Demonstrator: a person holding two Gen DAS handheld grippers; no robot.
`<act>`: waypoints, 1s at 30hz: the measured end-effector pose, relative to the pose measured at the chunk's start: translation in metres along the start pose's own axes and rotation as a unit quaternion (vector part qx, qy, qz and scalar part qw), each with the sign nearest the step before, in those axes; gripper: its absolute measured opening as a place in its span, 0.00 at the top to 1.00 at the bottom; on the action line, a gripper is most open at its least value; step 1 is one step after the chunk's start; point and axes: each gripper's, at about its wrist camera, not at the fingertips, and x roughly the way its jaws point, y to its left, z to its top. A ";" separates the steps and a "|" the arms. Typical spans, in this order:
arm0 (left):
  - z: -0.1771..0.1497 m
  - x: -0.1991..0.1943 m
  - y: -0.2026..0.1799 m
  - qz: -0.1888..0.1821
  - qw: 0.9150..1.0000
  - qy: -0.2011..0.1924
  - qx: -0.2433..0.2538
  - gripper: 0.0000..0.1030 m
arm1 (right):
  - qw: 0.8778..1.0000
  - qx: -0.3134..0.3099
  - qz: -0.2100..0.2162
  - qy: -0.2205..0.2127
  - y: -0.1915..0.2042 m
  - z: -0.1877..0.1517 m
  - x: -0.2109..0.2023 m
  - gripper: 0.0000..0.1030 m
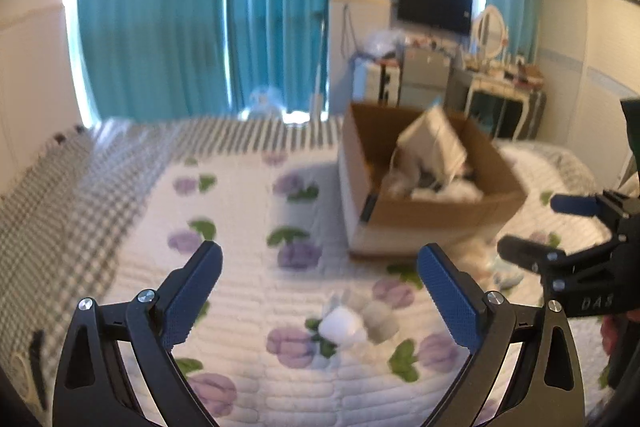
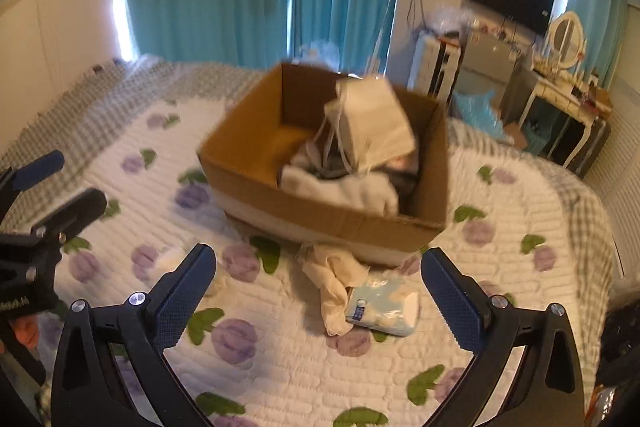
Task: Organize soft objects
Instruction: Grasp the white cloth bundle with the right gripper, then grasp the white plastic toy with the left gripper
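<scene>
A brown cardboard box stands on the bed and holds white and grey cloths and a beige drawstring bag. In the right wrist view a cream cloth and a light blue tissue pack lie in front of the box, between my open right gripper's fingers. In the left wrist view a small white and grey soft bundle lies on the quilt, just ahead of my open, empty left gripper. The right gripper also shows at the right edge of the left wrist view.
The bed has a white quilt with purple flowers and a grey checked blanket at its left. Teal curtains hang behind. A TV, cabinets and a dressing table stand at the far right.
</scene>
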 end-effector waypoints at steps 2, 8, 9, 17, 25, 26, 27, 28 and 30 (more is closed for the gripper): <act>-0.015 0.017 0.003 0.004 1.000 0.021 -0.001 0.04 | 1.000 -0.003 -0.005 0.014 0.000 -0.005 0.022 0.00; -0.045 0.051 0.008 0.018 0.996 0.088 -0.009 0.04 | 0.998 -0.001 -0.005 0.064 -0.003 -0.032 0.082 0.22; -0.047 0.053 0.008 0.017 0.996 0.092 -0.011 0.04 | 0.998 -0.001 -0.005 0.066 -0.004 -0.034 0.086 0.27; -0.062 0.061 -0.004 0.028 0.993 0.111 0.022 0.10 | 0.998 -0.010 -0.014 0.060 -0.006 -0.042 0.090 0.77; -0.069 0.074 -0.005 -0.007 0.990 0.140 0.027 0.45 | 0.999 0.012 0.011 0.037 -0.015 -0.047 0.065 0.79; -0.070 0.075 -0.006 -0.015 0.989 0.144 0.027 0.47 | 0.999 0.012 0.012 0.036 -0.016 -0.047 0.064 0.79; -0.070 0.076 -0.008 -0.016 0.989 0.145 0.029 0.59 | 0.999 0.014 0.014 0.035 -0.015 -0.048 0.063 0.79; -0.071 0.077 -0.009 -0.019 0.989 0.145 0.032 0.75 | 0.999 0.015 0.016 0.034 -0.016 -0.048 0.062 0.79; -0.072 0.079 -0.011 -0.036 0.988 0.149 0.033 0.80 | 0.999 0.015 0.019 0.032 -0.015 -0.048 0.059 0.79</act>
